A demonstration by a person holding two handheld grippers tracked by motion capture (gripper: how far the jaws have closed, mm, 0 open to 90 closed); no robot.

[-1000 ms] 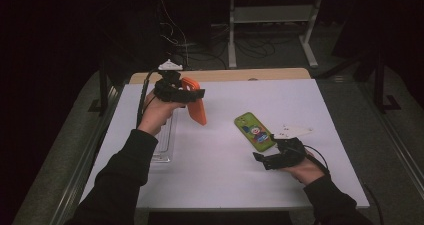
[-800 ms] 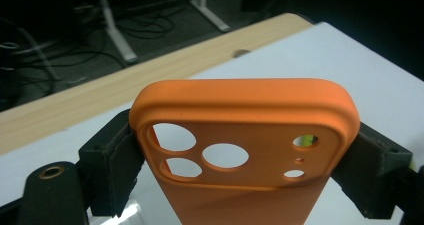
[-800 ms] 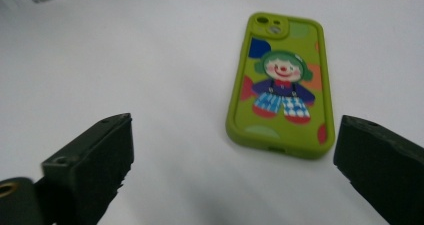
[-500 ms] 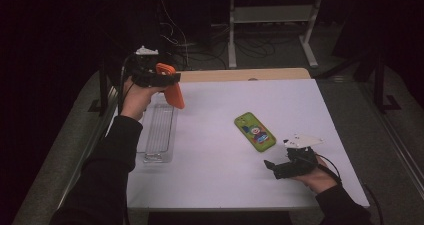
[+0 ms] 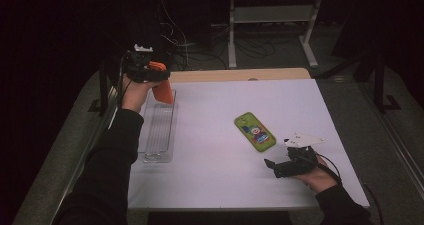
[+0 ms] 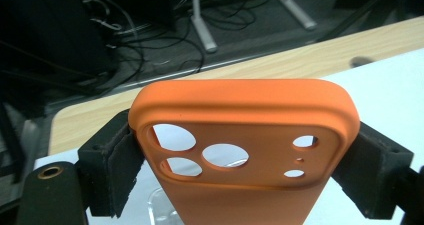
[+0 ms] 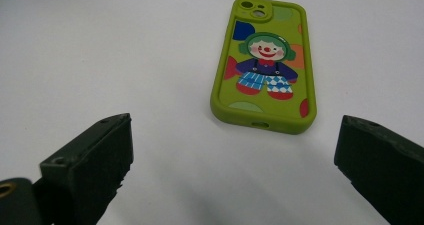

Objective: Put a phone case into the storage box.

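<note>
An orange phone case [image 5: 164, 92] with camera cut-outs hangs upright over the far end of a clear plastic tray [image 5: 159, 130]. My left gripper [image 5: 163, 83] is shut on it, and in the left gripper view both pads press the edges of the orange case [image 6: 240, 110]. A green phone case with a clown picture [image 5: 255, 131] lies flat on the white table, right of centre. My right gripper [image 5: 272, 167] rests near the front right, pointing at the green case [image 7: 265, 65]. Its jaws have just been opening and stand wide, with nothing between them.
The white table [image 5: 220, 180] ends in a wooden strip [image 5: 240, 75] at the back. Behind it are dark floor, cables and a metal stand [image 5: 270, 20]. The tray's rim [image 6: 165, 212] shows under the orange case.
My left gripper carried the orange case left and farther back, from mid-table to above the tray's far end. My right gripper drew back from the green case towards the front right.
</note>
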